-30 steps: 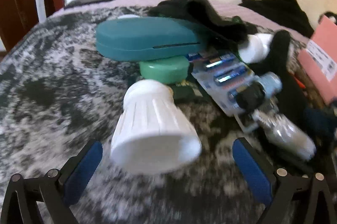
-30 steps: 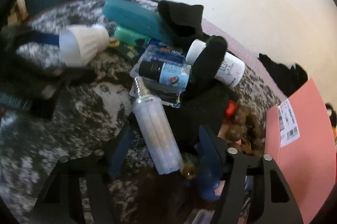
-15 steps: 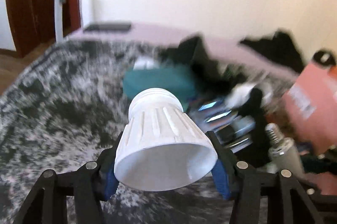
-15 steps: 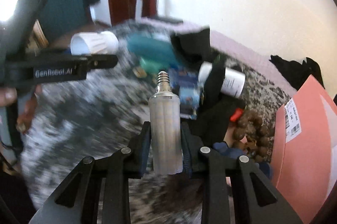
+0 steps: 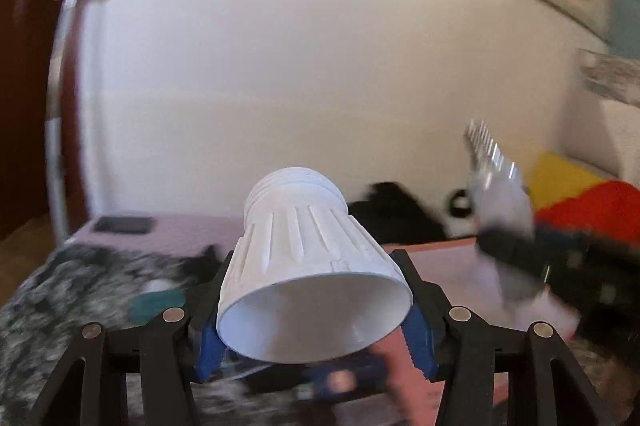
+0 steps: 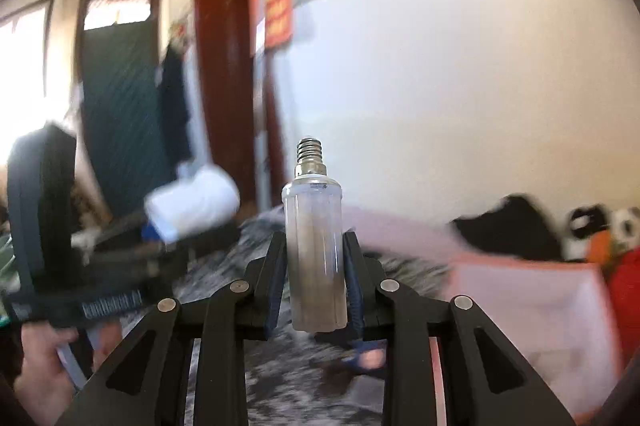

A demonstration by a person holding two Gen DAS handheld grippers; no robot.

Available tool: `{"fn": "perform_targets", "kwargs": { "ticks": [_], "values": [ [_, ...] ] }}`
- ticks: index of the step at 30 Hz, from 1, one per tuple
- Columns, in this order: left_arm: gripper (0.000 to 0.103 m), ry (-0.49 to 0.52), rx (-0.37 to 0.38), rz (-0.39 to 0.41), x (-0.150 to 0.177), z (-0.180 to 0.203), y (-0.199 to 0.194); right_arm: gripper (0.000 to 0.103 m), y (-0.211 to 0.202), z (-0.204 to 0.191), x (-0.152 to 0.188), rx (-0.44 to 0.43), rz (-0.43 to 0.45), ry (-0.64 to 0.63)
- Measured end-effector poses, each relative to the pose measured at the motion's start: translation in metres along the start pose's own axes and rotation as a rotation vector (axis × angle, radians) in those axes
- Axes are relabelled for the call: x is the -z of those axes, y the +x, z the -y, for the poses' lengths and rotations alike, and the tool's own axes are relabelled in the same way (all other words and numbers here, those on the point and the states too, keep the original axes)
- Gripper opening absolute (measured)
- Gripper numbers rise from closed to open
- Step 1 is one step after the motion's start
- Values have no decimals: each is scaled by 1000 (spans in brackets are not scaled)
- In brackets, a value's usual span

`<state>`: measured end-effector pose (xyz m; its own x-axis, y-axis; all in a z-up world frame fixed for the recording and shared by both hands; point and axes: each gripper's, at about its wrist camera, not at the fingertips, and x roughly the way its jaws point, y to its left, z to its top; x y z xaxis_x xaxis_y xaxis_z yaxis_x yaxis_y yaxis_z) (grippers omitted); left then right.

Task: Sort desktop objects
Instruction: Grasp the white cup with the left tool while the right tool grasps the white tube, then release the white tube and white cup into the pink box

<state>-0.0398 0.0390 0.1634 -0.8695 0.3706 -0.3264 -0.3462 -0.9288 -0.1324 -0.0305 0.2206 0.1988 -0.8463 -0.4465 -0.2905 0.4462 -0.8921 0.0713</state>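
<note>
The left claw (image 5: 316,310) is clenched on a white ribbed lamp housing (image 5: 308,258), its blue pads (image 5: 208,346) pressed against both sides of the flared body; the wide open mouth faces the camera and the narrow threaded neck points away toward the pale wall (image 5: 320,65). The jaws closed onto it within the last second. The right claw (image 6: 316,286) grips a clear cylindrical LED bulb (image 6: 314,254) upright between its pads, the metal screw base (image 6: 310,155) on top; those jaws also closed in during the last second. Both things are held up in the air above the grey mottled bedspread (image 5: 72,290). From the right wrist view, the lamp housing shows blurred at the left, above a hand (image 6: 40,378) holding the other tool. A pink box (image 6: 532,310) lies on the bed at the right, with black clothing (image 6: 516,230) beyond it.
</note>
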Motion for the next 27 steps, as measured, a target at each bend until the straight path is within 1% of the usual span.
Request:
{"fn": "perform_targets", "kwargs": {
  "ticks": [3, 5, 8, 10, 11, 12, 13, 14, 15, 17, 18, 20, 22, 24, 27],
  "values": [
    [61, 41, 73, -56, -2, 54, 41, 29, -44, 48, -6, 133, 62, 52],
    [61, 66, 113, -101, -1, 86, 70, 29, -60, 82, -3, 188, 73, 104],
    [62, 104, 141, -188, 10, 124, 120, 29, -62, 133, 10, 257, 43, 192],
    [62, 125, 158, -255, 19, 144, 155, 30, -49, 167, 22, 286, -3, 252],
    [68, 129, 168, -294, 25, 150, 170, 35, -39, 184, 29, 293, -36, 285],
    [74, 131, 173, -338, 31, 154, 183, 53, -28, 198, 36, 293, -75, 315],
    [85, 132, 165, -378, 38, 156, 194, 70, -18, 211, 43, 303, -110, 347],
    [86, 132, 149, -399, 42, 153, 200, 96, -10, 222, 50, 330, -138, 382],
    [86, 131, 137, -403, 44, 150, 199, 99, -4, 231, 56, 350, -159, 411],
    [86, 129, 120, -396, 46, 137, 189, 99, 0, 240, 61, 352, -167, 450],
    [86, 125, 106, -386, 45, 127, 181, 98, -1, 240, 60, 333, -159, 460],
    [93, 103, 52, -361, 45, 101, 162, 98, -2, 232, 56, 311, -138, 456],
    [98, 61, -24, -343, 47, 61, 140, 99, -2, 213, 48, 281, -129, 416],
    [99, 3, -112, -341, 54, 9, 117, 101, 7, 188, 41, 241, -141, 363],
    [100, -101, -218, -365, 75, -64, 94, 102, 29, 131, 35, 160, -183, 245]
  ]
}}
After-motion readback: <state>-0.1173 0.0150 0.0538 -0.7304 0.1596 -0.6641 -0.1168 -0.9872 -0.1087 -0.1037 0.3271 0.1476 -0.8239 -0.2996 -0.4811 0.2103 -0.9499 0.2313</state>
